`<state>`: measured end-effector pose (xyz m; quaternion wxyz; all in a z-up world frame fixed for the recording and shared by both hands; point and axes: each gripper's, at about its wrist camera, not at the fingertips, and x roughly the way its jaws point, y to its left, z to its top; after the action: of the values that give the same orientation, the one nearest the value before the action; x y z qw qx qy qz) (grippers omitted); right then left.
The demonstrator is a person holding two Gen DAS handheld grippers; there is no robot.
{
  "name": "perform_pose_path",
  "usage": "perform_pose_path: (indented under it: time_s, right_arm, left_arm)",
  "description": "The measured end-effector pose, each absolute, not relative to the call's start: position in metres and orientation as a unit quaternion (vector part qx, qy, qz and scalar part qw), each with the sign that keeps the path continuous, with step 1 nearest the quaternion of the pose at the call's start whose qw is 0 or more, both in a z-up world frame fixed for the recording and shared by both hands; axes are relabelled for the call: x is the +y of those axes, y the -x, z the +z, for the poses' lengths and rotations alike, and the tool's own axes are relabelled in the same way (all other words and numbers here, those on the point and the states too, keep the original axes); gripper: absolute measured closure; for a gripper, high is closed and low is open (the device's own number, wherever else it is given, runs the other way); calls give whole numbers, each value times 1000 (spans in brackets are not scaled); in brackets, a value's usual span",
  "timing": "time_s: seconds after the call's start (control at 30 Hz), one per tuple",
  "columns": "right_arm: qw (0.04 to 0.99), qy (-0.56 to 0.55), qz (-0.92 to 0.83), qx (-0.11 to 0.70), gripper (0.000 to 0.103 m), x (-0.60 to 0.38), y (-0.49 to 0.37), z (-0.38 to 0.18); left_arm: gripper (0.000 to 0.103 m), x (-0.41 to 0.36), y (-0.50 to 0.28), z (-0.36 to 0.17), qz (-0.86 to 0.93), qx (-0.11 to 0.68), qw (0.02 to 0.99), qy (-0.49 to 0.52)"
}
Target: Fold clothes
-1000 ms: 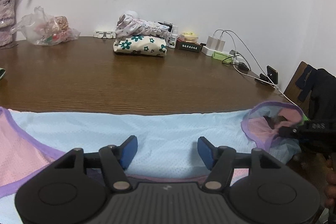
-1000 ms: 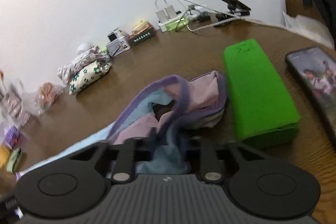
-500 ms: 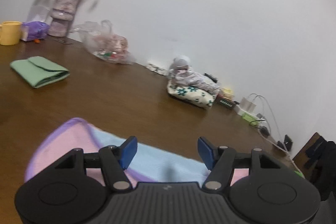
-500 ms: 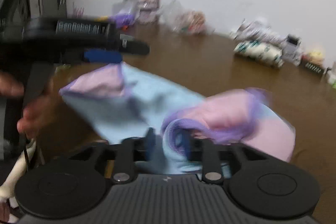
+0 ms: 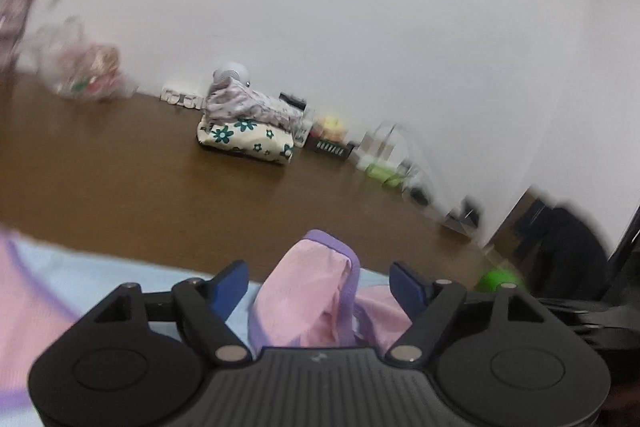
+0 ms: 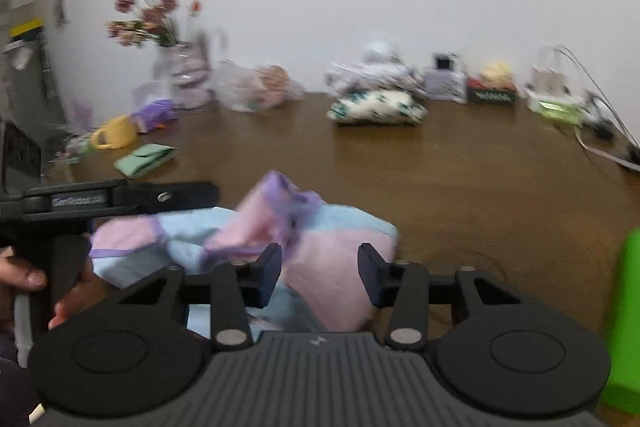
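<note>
Left wrist view, garment: pink, blue and purple-trimmed garment (image 5: 320, 291) lying on the brown tabletop (image 5: 120, 195), a raised pink fold standing between the jaws and the rest spreading off to the left.
Left wrist view, jaws: left gripper (image 5: 318, 281) with jaws wide and opening, blue pads clear of the fold on both sides, nothing pinched.
Right wrist view, garment: same garment (image 6: 248, 239) bunched just ahead of the jaws, long axis running left to right across the frame.
Right wrist view, jaws: right gripper (image 6: 319, 269) with jaws apart, pink cloth in the gap but not pressed.
Right wrist view, other hand: left gripper (image 6: 120, 195) reaching in from the left over the garment's left end, a hand (image 6: 24, 275) behind it.
Deciding relation: likely each gripper nearest its own end of the garment, right end for the right, left end for the left.
Background: folded floral clothes (image 6: 376, 107) well apart near the wall.
</note>
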<state>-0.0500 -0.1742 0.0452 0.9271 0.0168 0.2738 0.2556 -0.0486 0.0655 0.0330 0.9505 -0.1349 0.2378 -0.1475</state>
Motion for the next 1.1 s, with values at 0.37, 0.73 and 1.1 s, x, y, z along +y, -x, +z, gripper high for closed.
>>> perform_pose_path:
  time_s: [0.37, 0.73, 1.1]
  right_arm:
    - [927, -17, 240, 289, 59, -192, 64, 19]
    - [926, 32, 284, 247, 54, -177, 52, 47]
    - [805, 185, 488, 283, 43, 1, -58, 76]
  left_arm:
    - [98, 60, 40, 19, -142, 297, 931, 155]
    - [38, 134, 108, 28, -32, 291, 930, 223]
    - [42, 163, 144, 28, 108, 320, 928, 156]
